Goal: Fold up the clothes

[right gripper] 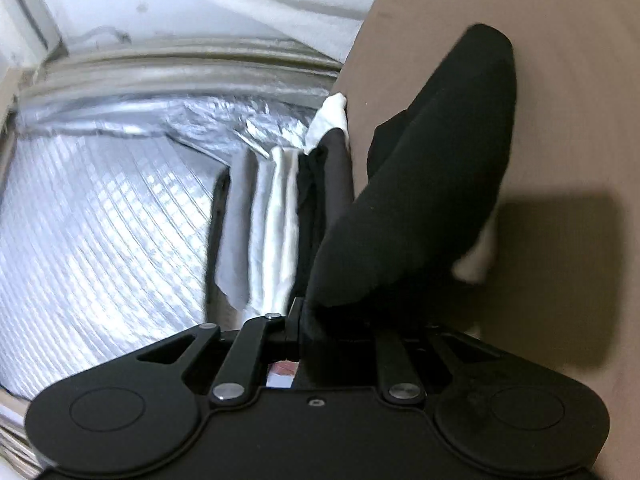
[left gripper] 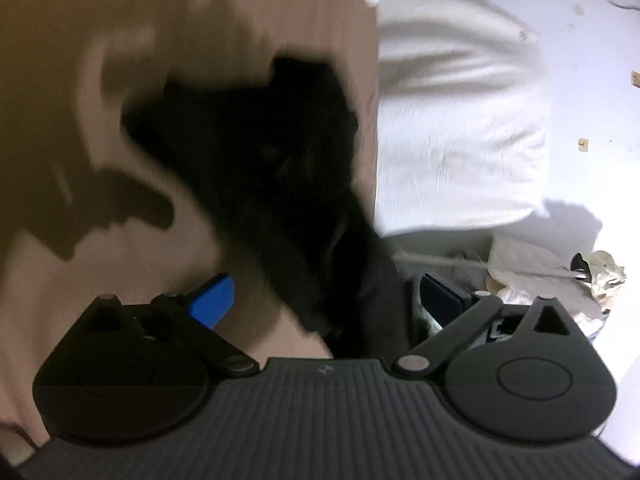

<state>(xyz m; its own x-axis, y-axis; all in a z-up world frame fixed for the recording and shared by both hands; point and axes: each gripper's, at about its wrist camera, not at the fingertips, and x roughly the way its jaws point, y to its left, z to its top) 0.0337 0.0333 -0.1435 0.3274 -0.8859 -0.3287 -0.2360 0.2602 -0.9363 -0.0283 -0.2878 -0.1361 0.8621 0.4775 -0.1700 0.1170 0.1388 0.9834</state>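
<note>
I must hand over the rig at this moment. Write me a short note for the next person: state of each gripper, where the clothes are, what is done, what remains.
Left gripper: open, blue pads apart, with the black garment between them but not clamped.
Right gripper: shut on the black garment, which hangs from it above the tan surface.
A white cloth lies beside the tan surface. Other white and dark clothes hang off its edge.
Done: garment picked up; no finished fold visible.
Left: probably close the left gripper on the garment, spread it flat, fold it, then the other clothes.
</note>
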